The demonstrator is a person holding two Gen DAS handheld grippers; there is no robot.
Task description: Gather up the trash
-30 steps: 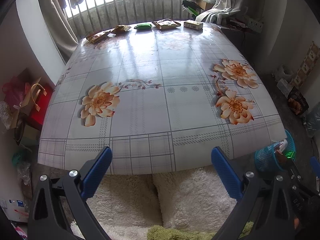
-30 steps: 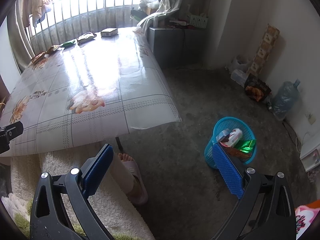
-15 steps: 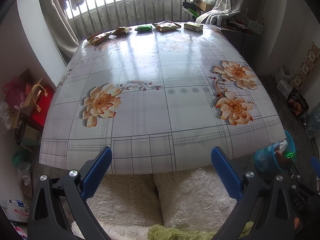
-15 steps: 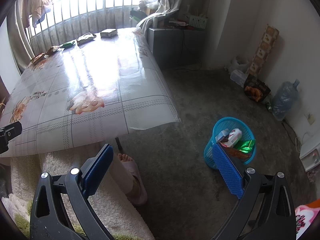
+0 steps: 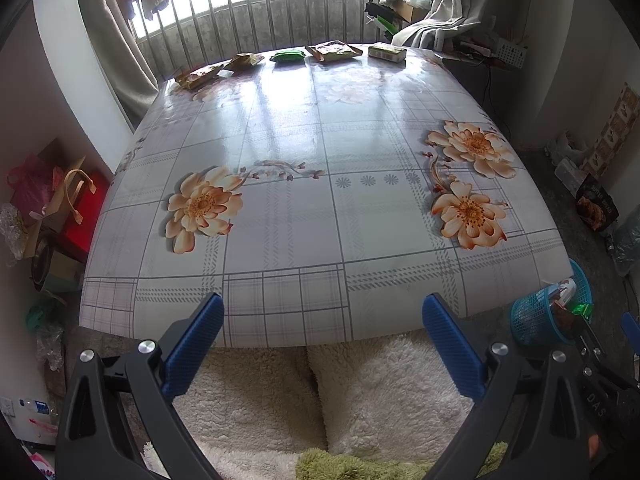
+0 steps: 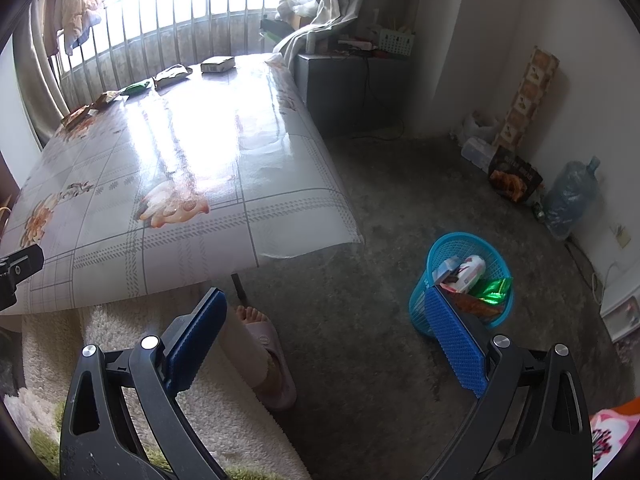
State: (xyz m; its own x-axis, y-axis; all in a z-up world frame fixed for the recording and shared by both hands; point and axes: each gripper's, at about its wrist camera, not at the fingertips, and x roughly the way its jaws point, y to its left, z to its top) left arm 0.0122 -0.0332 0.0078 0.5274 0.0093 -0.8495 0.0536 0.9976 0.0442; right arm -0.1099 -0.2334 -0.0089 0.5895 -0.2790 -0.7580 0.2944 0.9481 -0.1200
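Two empty tongs, left (image 5: 322, 344) and right (image 6: 326, 332), spread wide; upright blue basket (image 6: 452, 246), mouth upward.

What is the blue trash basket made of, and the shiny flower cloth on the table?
The blue trash basket looks like moulded plastic: its wall is an open mesh you can see through. The flower tablecloth is probably vinyl or oilcloth with a glossy finish; it mirrors the window bars and hangs in a stiff, smooth edge.

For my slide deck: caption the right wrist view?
Open right gripper above the floor beside a blue mesh wastebasket already holding wrappers.
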